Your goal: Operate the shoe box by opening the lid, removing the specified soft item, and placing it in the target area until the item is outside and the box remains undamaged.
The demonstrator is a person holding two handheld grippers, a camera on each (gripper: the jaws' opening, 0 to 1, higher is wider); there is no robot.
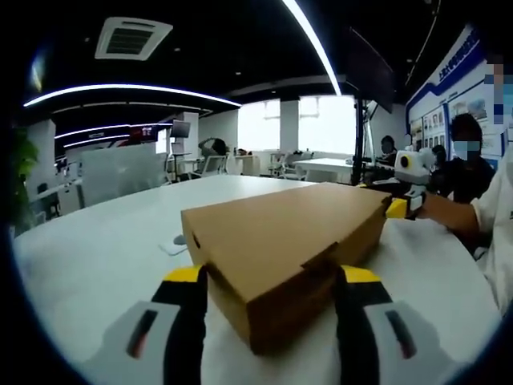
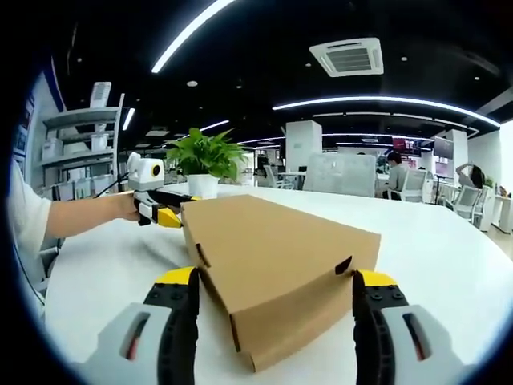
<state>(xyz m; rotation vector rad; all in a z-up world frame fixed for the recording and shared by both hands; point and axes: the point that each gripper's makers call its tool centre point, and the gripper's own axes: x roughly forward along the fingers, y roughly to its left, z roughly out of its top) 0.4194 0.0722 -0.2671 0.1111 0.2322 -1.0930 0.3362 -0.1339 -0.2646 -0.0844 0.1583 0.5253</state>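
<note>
I have the shoe box (image 1: 280, 241) sitting closed on the white bench (image 1: 96, 257), its lid flap still tucked in, so nothing of the task is done yet. My left gripper (image 1: 272, 309) straddles one end corner with its jaws spread wide, gripping nothing. My right gripper (image 2: 272, 313) does the same at the opposite end. Opening the lid, lifting out the soft item and placing it all remain.

shoe box (image 1: 280, 245) contents hidden under shut lid, wall poster (image 1: 453, 104) text unreadable
</note>
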